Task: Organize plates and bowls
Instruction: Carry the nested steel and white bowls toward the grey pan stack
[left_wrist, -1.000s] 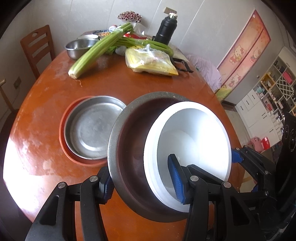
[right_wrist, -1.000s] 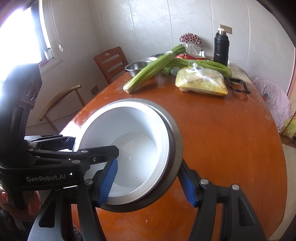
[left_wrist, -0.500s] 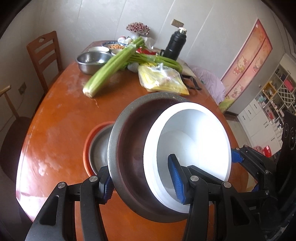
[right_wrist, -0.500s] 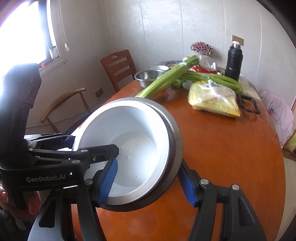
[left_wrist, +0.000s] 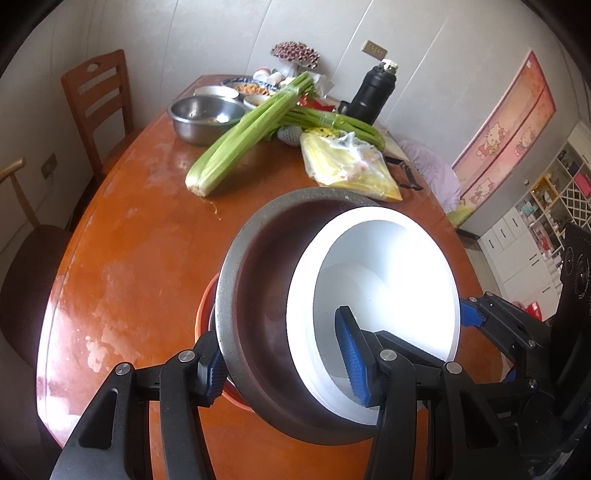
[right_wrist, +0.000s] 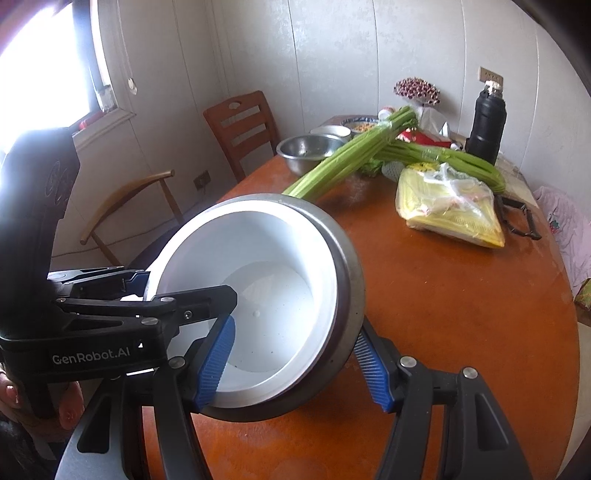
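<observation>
Bowls (left_wrist: 332, 314) — white nested in metal — clamped by both grippers (left_wrist: 284, 350) (right_wrist: 295, 362).

A glossy orange-brown round table (left_wrist: 140, 236) is seen against pale panelled walls (right_wrist: 332, 55). A wooden slat-back chair (right_wrist: 243, 129) is placed behind it. Bright daylight is let in by a window (right_wrist: 44, 74). White shelving (left_wrist: 554, 199) and a pink cartoon poster (left_wrist: 509, 140) are seen across the room.
</observation>
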